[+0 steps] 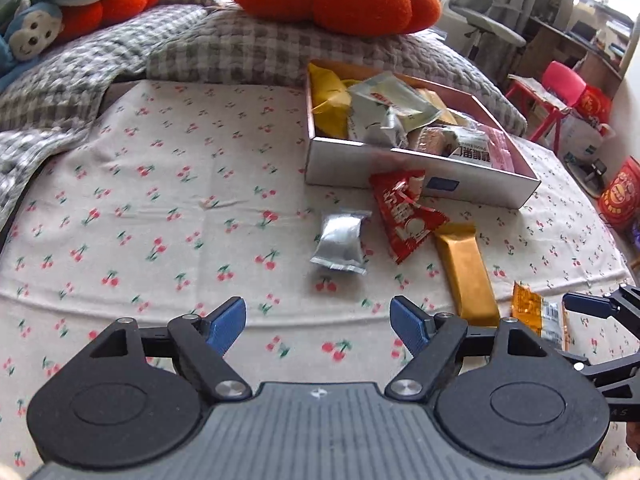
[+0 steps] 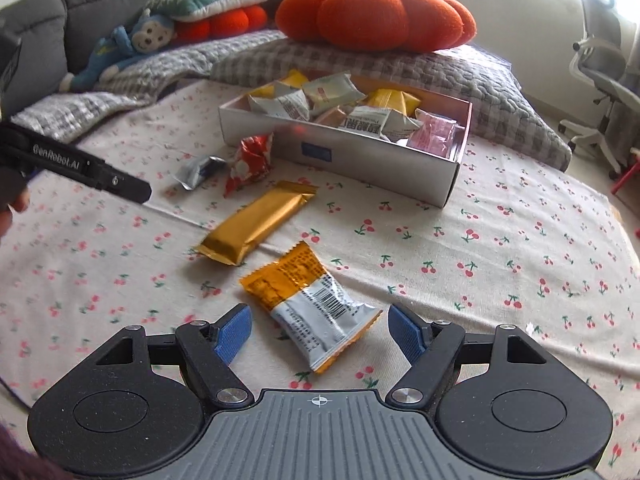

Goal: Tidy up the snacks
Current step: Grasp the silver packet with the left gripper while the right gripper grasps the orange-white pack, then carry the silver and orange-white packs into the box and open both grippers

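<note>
White snack box (image 2: 360, 160) on the cherry-print sheet (image 1: 160, 208), already holding mixed packets. Just in front of the box: red packet (image 1: 404, 216), silver packet (image 1: 342, 242), gold bar (image 1: 466, 276).

Left gripper (image 1: 318, 326): jaws apart, empty, over bare sheet.

Right gripper (image 2: 320, 330): jaws apart, orange-and-white packet (image 2: 312, 308) lying between them, unclamped. Left view shows only that packet's edge.

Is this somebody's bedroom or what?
Probably a bedroom. The snacks lie on a cherry-print sheet with a checkered quilt bunched behind, plus a pumpkin cushion and a blue monkey toy. An office chair stands beside it.
</note>
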A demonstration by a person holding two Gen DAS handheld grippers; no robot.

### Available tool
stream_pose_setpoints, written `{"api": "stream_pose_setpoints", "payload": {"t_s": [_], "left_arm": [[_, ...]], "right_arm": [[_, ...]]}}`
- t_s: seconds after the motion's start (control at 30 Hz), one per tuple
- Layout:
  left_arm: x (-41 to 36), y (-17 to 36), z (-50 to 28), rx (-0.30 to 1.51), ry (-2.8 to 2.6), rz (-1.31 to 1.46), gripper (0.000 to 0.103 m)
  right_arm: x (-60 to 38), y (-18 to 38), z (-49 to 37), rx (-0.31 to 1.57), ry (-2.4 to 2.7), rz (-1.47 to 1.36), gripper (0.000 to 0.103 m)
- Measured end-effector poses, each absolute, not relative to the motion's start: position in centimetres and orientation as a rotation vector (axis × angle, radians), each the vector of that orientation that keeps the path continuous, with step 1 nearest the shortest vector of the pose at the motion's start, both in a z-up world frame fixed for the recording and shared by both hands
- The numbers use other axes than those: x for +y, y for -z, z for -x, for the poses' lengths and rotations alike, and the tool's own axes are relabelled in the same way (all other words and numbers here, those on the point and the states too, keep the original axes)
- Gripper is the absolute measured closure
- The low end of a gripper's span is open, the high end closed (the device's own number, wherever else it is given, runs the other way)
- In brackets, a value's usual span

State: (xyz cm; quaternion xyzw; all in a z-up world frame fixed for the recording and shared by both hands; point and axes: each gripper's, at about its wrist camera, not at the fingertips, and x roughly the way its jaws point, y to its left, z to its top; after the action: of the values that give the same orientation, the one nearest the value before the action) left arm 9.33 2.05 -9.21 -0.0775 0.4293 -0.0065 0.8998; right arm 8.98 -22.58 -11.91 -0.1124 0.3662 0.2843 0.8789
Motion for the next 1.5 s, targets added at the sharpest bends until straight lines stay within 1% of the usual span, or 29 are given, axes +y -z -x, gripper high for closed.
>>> {"api": "stream_pose_setpoints", "payload": {"t_s": [0.23, 0.3, 0.33, 0.37, 0.43, 0.5, 0.63, 0.83, 1.0, 1.23, 1.5], "left_arm": [[0.2, 9.9, -13.0, 0.846, 0.023, 0.044, 0.025], [-0.2, 10.3, -14.0, 0.827, 0.023, -0.003, 0.030], [-0.5, 10.6, -14.4, 0.834, 0.029, -0.031, 0.047], [-0.6, 11.0, -14.7, 0.856, 0.027, -0.050, 0.068], [-0.5, 11.0, -13.9, 0.841, 0.039, -0.034, 0.080], [-0.6, 10.7, -12.9, 0.841, 0.036, -0.052, 0.080], [0.4, 10.0, -10.8, 0.834, 0.050, 0.005, 0.081], [1.0, 8.0, -9.3, 0.796, 0.056, 0.035, 0.081], [0.1, 7.9, -9.4, 0.800, 0.083, 0.051, 0.081], [0.0, 8.6, -9.7, 0.807, 0.096, 0.076, 0.081], [0.5, 7.5, -11.9, 0.760, 0.092, 0.108, 0.080]], "right_arm": [[-22.3, 12.1, -10.8, 0.751, -0.609, 0.212, 0.030], [-22.3, 12.2, -10.9, 0.756, -0.628, 0.175, 0.043], [-22.4, 12.1, -10.9, 0.760, -0.633, 0.148, 0.060], [-22.4, 12.0, -10.7, 0.762, -0.620, 0.144, 0.064], [-22.5, 11.8, -10.1, 0.766, -0.622, 0.122, 0.065], [-23.0, 11.6, -9.6, 0.763, -0.619, 0.075, 0.065], [-24.0, 11.1, -9.2, 0.741, -0.583, 0.002, 0.065], [-23.8, 9.3, -9.9, 0.703, -0.557, -0.038, 0.065], [-23.7, 10.3, -10.7, 0.750, -0.531, -0.067, 0.065], [-24.2, 10.5, -11.4, 0.741, -0.522, -0.111, 0.065], [-24.4, 9.1, -14.1, 0.694, -0.512, -0.158, 0.065]]}}
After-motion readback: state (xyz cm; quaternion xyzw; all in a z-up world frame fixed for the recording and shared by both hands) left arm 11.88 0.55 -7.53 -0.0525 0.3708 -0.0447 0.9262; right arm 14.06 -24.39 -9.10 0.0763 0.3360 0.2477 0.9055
